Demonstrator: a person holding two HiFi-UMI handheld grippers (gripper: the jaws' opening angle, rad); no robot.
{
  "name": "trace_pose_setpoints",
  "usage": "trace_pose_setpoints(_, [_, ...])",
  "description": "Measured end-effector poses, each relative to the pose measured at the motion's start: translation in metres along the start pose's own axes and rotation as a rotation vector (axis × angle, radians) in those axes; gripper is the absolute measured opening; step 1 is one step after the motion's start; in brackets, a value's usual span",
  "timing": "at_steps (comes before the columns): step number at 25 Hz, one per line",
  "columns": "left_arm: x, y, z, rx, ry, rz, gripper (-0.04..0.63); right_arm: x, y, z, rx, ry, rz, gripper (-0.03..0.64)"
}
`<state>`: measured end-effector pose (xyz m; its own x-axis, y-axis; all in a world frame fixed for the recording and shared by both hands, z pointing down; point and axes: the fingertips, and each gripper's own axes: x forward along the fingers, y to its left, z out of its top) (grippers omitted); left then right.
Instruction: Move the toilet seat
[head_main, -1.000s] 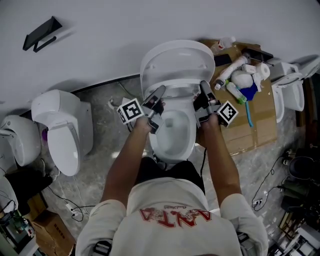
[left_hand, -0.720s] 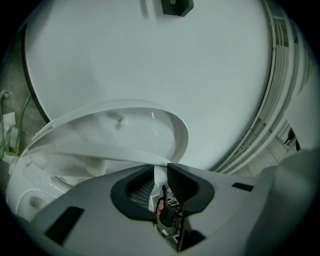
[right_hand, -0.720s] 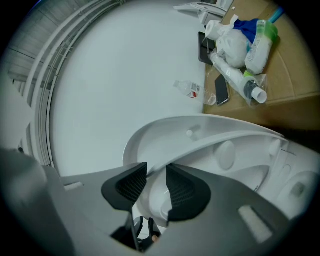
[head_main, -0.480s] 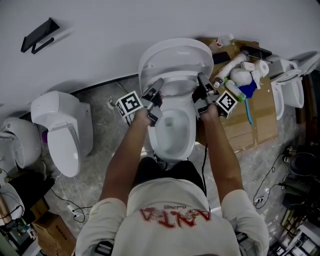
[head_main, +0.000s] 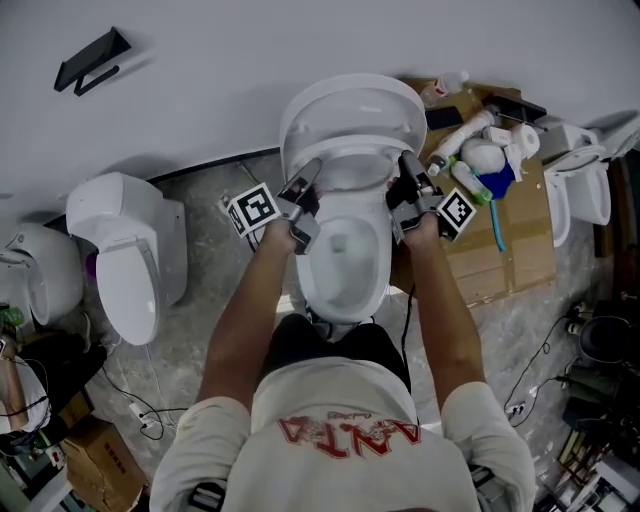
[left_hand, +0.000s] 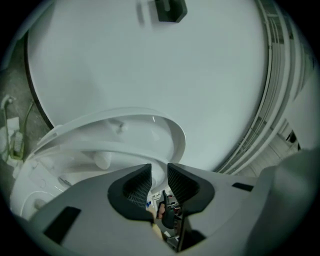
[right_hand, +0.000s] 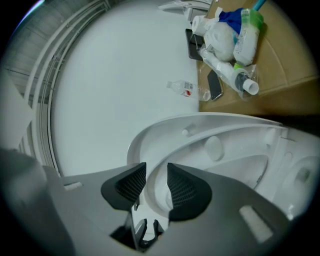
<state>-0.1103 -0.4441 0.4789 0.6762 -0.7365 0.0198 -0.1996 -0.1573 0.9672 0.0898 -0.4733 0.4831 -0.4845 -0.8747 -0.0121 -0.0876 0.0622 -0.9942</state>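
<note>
— Over the toilet bowl (head_main: 345, 260) in the head view, where do the two hands stand?

— Both arms reach forward. The left gripper (head_main: 310, 180) is at the 9 o'clock side of the toilet seat (head_main: 352, 150), and the right gripper (head_main: 408, 172) is at its 3 o'clock side. The seat is raised and leans toward the wall (head_main: 300, 40) at 12 o'clock.

— What lies around them?

— A sheet of cardboard (head_main: 500, 260) is on the floor at 2 o'clock from the bowl, with bottles (head_main: 470, 185) heaped on it. A second toilet (head_main: 125, 250) stands at 9 o'clock, and a black holder (head_main: 90, 60) hangs on the wall at 10 o'clock.

— And the left gripper view?

— The jaws of the left gripper (left_hand: 159, 177) are closed on the rim of the toilet seat (left_hand: 172, 140), which runs down between the pads. The black holder (left_hand: 170, 10) shows at 12 o'clock.

— And the right gripper view?

— The rim of the toilet seat (right_hand: 160, 160) passes between the jaws of the right gripper (right_hand: 156, 182) too, but they have just been opening. One pad lies against the rim, and the other stands off it with a slit of wall showing between. The cardboard (right_hand: 285, 65) and bottles (right_hand: 247, 30) are at 1 o'clock, and a small clear bottle (right_hand: 187, 90) lies just beside the cardboard's edge.
</note>
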Motion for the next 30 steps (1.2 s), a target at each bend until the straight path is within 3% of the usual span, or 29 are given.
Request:
trace_pose_setpoints(3, [-0.021,-0.011,-0.012,0.129,-0.002,0.071,0.080,-0.026,0.009,-0.010,-0.117,0.050,-0.017,0.064])
trace_pose_setpoints(6, [-0.040,-0.041,-0.020,0.251,-0.031,0.082,0.057,-0.054,0.027,-0.018,-0.234,0.086,-0.002,0.005])
trace_pose_setpoints(11, [-0.062,-0.108,-0.042,0.505,-0.063,0.121,0.034,-0.107,0.080,-0.015,-0.386,0.108,0.100,0.002])
trace_pose_setpoints(16, [-0.095,-0.165,-0.109,0.660,-0.062,0.175,0.026,-0.180,0.120,-0.008,-0.501,0.113,0.095,0.002])
trace_pose_setpoints(24, [-0.147,-0.250,-0.192,0.971,-0.036,0.260,0.023,-0.270,0.185,-0.035,-0.921,0.208,0.082,0.002])
trace_pose_setpoints(30, [-0.191,-0.307,-0.214,1.110,-0.060,0.240,0.020,-0.307,0.243,-0.054,-1.111,0.180,0.125,0.002])
